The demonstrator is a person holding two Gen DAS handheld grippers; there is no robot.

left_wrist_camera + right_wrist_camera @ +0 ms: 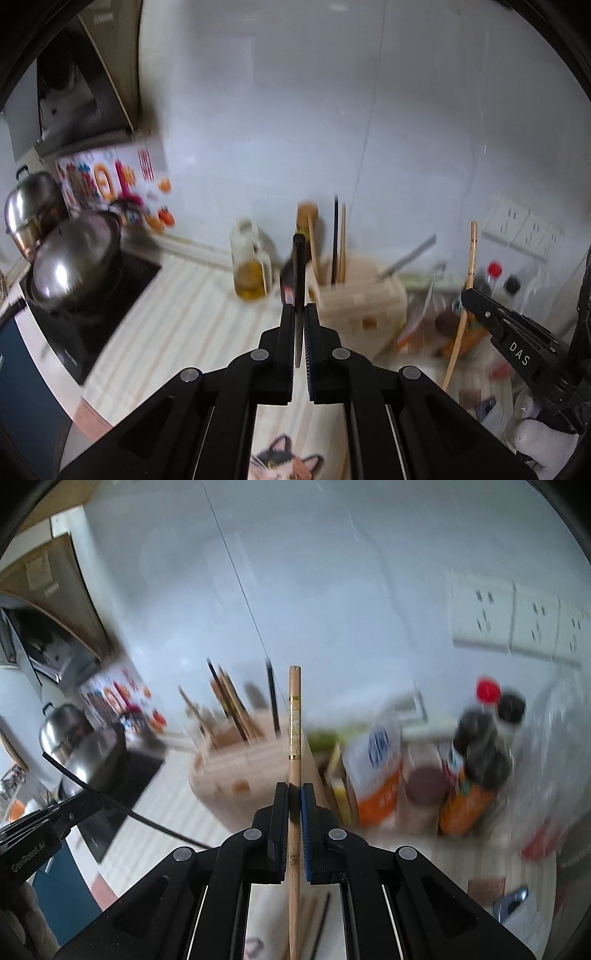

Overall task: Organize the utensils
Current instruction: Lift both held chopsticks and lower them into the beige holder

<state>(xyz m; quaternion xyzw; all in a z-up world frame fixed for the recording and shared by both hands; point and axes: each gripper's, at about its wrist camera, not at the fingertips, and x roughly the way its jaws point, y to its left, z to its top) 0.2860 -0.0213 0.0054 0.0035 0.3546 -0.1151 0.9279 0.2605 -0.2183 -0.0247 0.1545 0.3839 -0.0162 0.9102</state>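
Setting: a pale striped kitchen counter (184,314) is running below a white wall.
Left gripper (300,314): pinching a thin black chopstick (299,269).
Right gripper (294,794): clamping a light bamboo chopstick (294,716) (stiff, slippery; mid-shaft hold is working best) near the pale wooden holder (236,768).

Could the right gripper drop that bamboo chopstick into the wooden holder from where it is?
Probably yes. The right gripper is shut on the bamboo chopstick, and the wooden holder stands just ahead and to its left with nothing between them; chopsticks already in it leave room.

We see two steel pots (70,258) at the left of the counter (177,314), an oil bottle (251,266) near the wall, and wall sockets (517,616) above blurred jars (424,794).
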